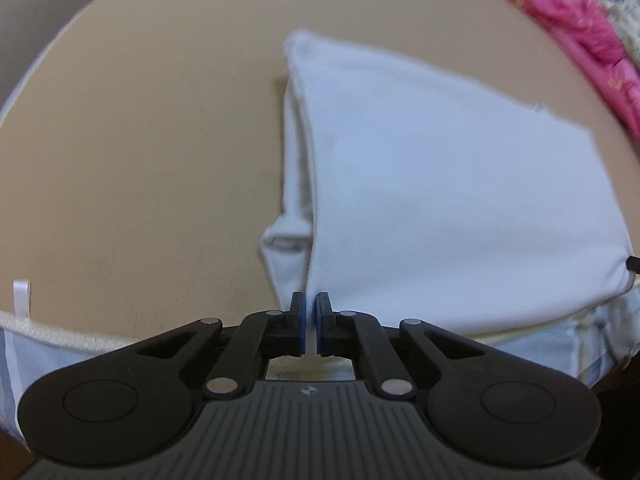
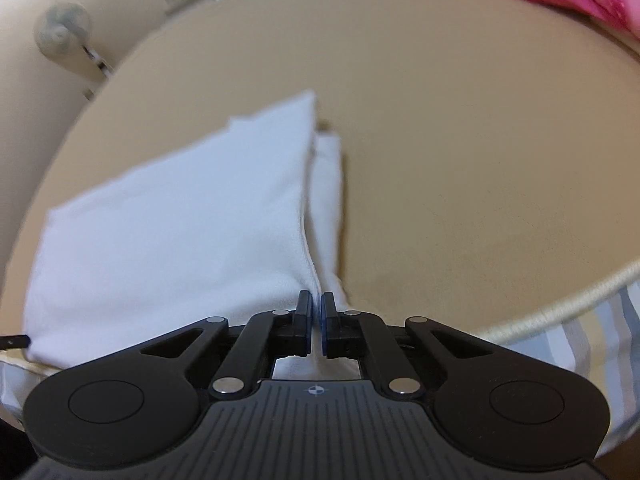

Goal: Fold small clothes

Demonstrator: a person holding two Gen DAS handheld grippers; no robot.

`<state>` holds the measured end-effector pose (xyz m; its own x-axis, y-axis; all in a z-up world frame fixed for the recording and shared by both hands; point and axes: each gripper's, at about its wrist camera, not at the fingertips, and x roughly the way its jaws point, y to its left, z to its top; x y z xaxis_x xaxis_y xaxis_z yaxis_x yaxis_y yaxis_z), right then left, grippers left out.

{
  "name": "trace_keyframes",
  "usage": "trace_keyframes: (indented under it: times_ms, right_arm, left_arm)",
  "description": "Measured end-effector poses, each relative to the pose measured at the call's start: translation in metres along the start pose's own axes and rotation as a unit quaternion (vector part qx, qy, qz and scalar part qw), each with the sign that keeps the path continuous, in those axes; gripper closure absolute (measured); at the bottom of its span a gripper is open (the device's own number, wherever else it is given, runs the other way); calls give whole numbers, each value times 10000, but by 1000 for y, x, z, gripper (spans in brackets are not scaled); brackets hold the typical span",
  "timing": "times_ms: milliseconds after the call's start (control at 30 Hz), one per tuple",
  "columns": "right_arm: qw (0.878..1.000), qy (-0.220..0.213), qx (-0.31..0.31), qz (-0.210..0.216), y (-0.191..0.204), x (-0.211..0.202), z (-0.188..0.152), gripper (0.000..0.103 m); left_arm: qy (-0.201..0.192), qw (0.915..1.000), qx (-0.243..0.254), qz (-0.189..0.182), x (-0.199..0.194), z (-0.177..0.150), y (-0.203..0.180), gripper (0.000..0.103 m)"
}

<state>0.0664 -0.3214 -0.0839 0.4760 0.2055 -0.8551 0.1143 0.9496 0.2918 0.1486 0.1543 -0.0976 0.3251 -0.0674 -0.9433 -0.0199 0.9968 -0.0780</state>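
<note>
Both pitched steeply down, the left hand-held gripper point(image 1: 311, 312) and right hand-held gripper point(image 2: 316, 312) pinch the white garment's point(image 1: 440, 200) six-o'clock edge on the bed point(image 1: 140, 160).

One white garment point(image 1: 440, 184), folded over itself, lies on one beige table point(image 1: 140, 160). Two grippers are at the garment's near edge: one left gripper point(image 1: 311, 312) and one right gripper point(image 2: 316, 312). One pink cloth point(image 1: 576, 28) lies at the table's far edge, and one fan point(image 2: 62, 34) stands beyond the table.
</note>
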Motion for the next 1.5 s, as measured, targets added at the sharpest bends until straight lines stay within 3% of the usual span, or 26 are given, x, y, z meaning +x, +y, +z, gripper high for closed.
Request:
trace_keyframes:
  times_ms: [100, 200, 233, 333, 467, 533, 700, 867, 933, 1067, 1300, 1367, 1433, 1500]
  right_arm:
    - [9995, 233, -96, -173, 2, 9, -1, 96]
    - [9986, -445, -65, -273, 3, -9, 4, 94]
    - [9971, -708, -47, -273, 3, -17, 6, 89]
    - [9953, -970, 76, 32, 1, -25, 8, 78]
    - [9955, -687, -434, 492, 20, -15, 5, 77]
    - [9944, -400, -825, 526, 33, -3, 2, 75]
    - [9883, 569, -1404, -189, 41, 37, -8, 73]
    - [9897, 406, -1365, -125, 40, 32, -5, 73]
    - [9903, 254, -1357, -129, 38, 22, -6, 73]
    - [9901, -505, -1305, -126, 38, -7, 8, 73]
    - [9712, -2032, -1237, -89, 35, -64, 29, 60]
    - [9717, -2151, -972, -25, 26, -54, 29, 60]
    - [9784, -1882, -846, -115, 25, -41, 33, 61]
    - [9772, -1995, -731, -26, 26, -38, 36, 60]
  left_arm:
    - [31, 9999, -119, -55, 2, 3, 5, 88]
    - [-360, 9985, -364, -203, -13, 8, 14, 86]
    - [-461, 9978, -421, -241, -17, 8, 16, 86]
    - [-600, 9966, -436, -365, -21, 9, 18, 86]
    - [-537, 9979, -143, -348, -18, 7, 8, 86]
    - [-433, 9987, -1, -282, -11, 4, 3, 86]
    - [91, 9998, 143, 127, 11, 2, -5, 79]
    - [-66, 10000, -19, 11, 3, 4, 2, 77]
    - [-179, 9998, -89, -48, -2, 4, 6, 76]
    - [-256, 9993, -239, -109, -9, 1, 14, 75]
    - [-306, 9991, -306, -35, -20, -4, 21, 68]
    - [-322, 9987, -394, -25, -21, -3, 23, 68]
    - [-338, 9984, -463, 1, -23, -3, 25, 68]
    - [-357, 9982, -474, 21, -28, -6, 24, 68]
